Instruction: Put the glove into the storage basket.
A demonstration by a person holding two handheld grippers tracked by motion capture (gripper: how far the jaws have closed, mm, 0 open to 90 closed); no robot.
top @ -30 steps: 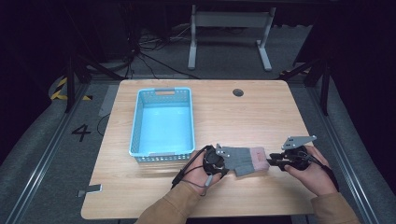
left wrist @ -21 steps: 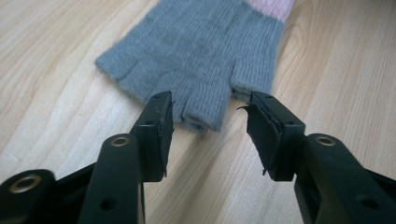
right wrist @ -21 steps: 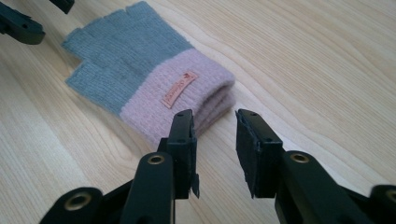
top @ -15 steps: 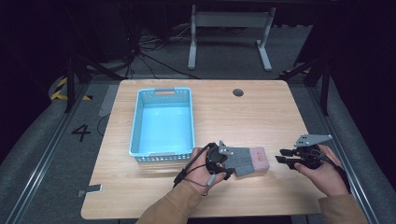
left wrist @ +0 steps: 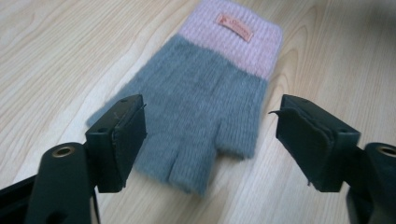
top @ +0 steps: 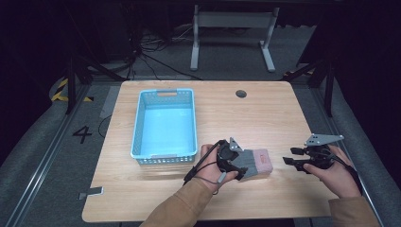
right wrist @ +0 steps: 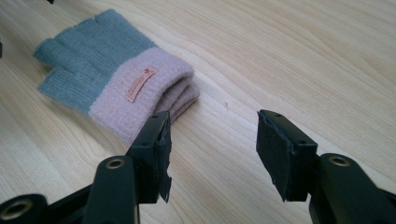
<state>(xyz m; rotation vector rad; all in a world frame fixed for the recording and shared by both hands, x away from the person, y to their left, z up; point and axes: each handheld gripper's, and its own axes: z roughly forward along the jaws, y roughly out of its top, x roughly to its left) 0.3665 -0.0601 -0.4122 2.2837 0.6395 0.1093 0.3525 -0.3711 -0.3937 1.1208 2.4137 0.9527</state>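
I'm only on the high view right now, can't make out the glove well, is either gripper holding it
Observer: No. In the left gripper view the left gripper has just opened, and the glove lies flat on the table between and beyond its jaws, untouched.
Operator: And the right one?
Observer: The right gripper has also just opened; its jaws stand over bare wood, short of the pink cuff.
Operator: Any marking on that cuff?
Observer: A small orange label is sewn on it, and the cuff looks doubled in layers at its edge.
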